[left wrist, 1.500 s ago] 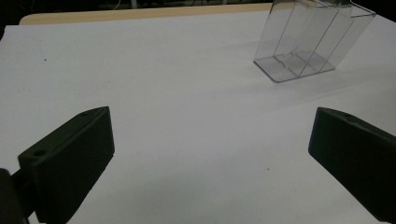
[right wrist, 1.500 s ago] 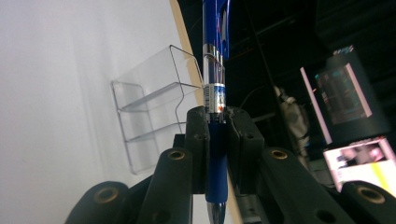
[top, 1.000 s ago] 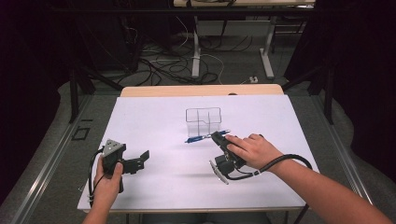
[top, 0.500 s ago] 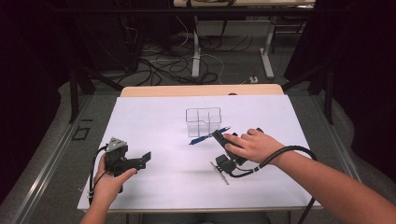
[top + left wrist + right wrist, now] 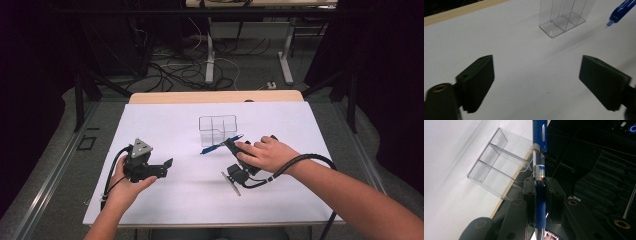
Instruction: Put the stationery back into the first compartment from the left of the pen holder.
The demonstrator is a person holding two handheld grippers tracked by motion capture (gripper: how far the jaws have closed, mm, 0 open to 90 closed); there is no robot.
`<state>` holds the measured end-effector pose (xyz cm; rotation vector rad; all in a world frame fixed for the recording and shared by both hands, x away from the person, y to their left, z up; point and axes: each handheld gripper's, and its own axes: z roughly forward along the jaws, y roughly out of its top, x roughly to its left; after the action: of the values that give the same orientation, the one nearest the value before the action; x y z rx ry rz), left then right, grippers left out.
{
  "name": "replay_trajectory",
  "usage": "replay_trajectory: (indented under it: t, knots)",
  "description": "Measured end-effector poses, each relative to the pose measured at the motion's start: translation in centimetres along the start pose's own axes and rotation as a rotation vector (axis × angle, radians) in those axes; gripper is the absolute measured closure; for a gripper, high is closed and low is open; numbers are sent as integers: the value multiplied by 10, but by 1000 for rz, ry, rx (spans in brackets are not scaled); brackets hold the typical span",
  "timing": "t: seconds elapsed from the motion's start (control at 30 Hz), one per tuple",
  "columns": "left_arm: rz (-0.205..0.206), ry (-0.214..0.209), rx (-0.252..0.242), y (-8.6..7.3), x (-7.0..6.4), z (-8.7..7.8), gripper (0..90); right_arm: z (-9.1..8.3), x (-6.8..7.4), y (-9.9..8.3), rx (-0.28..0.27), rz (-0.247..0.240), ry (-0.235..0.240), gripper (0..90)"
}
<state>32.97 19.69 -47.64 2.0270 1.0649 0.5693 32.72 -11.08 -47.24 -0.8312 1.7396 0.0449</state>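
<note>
Pen (image 5: 539,165) clamped between the closed jaws of the right gripper (image 5: 231,144), lifted off the desk (image 5: 165,125) just short of the clear organizer (image 5: 218,130) ahead; pickup done, placing into a compartment left; left gripper (image 5: 536,80) wide open, holding nothing.

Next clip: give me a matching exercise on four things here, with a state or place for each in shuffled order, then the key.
Things:
1. left gripper
2. right gripper
3. blue pen
4. clear box

States or places:
A. stands on the white table, divided into compartments
B. jaws wide apart, nothing between them
C. clamped between two jaws, off the table
D. jaws closed on something

Pairs: 1-B, 2-D, 3-C, 4-A
</note>
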Motion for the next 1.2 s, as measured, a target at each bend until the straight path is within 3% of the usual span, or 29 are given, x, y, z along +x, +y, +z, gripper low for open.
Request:
replay_trajectory:
  t: [0.17,0.37,0.43,0.53,0.67,0.83,0.93,1.03,1.17,1.2]
  knots:
    - [50,-19,-14,14,-7,0,248,3,1,0,-1,4,6,794]
    - [166,-49,-3,28,-16,-1,343,6,3,0,11,32,15,794]
    - [191,-72,6,32,-19,0,367,7,2,1,8,17,19,794]
    - [250,-64,8,38,-25,2,379,8,2,1,-1,10,16,794]
    - [263,-90,15,44,-35,6,379,9,1,1,-6,-2,11,794]
    - [344,-106,27,56,-47,6,386,6,1,2,3,5,5,794]
    - [373,-119,27,61,-54,8,419,5,-1,3,5,-12,1,794]
    - [402,-144,32,67,-61,11,447,4,0,5,7,5,5,794]
    - [408,-173,35,73,-69,18,485,4,-2,7,6,-7,2,794]
    - [395,-181,38,74,-73,20,488,3,0,7,10,16,5,794]
